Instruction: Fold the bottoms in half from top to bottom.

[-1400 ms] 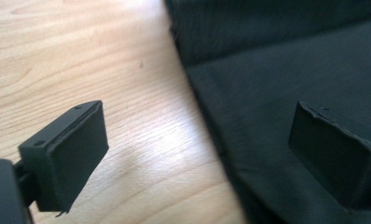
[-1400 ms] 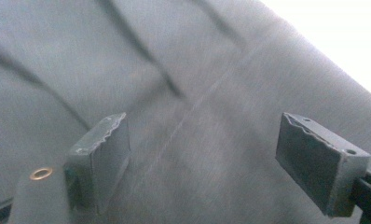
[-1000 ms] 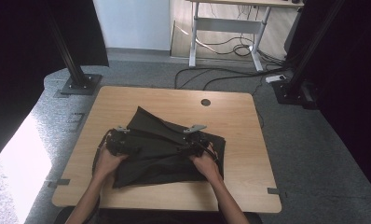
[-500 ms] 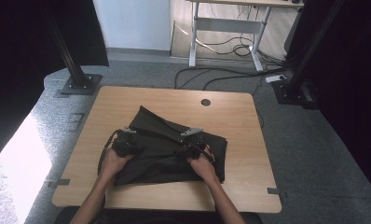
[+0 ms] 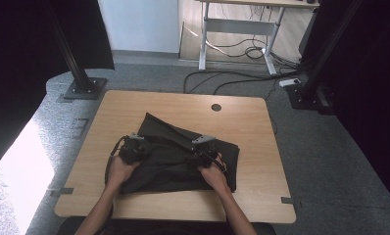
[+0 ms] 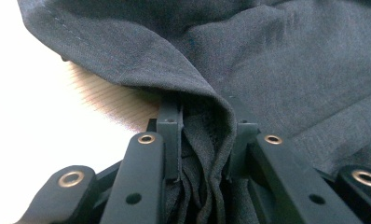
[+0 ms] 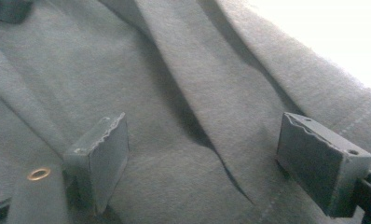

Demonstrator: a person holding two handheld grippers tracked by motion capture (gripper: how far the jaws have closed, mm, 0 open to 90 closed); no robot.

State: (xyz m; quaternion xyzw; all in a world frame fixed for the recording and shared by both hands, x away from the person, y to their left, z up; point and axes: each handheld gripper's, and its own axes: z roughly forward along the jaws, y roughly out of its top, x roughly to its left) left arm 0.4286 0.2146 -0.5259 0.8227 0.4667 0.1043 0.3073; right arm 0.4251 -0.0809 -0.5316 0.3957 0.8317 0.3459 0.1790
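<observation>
One dark garment on one table, left tool just closing, clamped on its fold, right tool spread apart.

The left gripper was black, with brass-ringed rivets on its linkage; the right gripper had blocky, ridged grey-black pads; forearms were sleeveless.

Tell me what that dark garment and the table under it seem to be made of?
The dark garment looks like woven cloth, matte charcoal grey: a fine weave, a stitched hem and soft folds show, perhaps a suiting fabric. The table looks like pale wood or a wood-look laminate, smooth, with faint grain lines; which of the two I cannot tell.
</observation>
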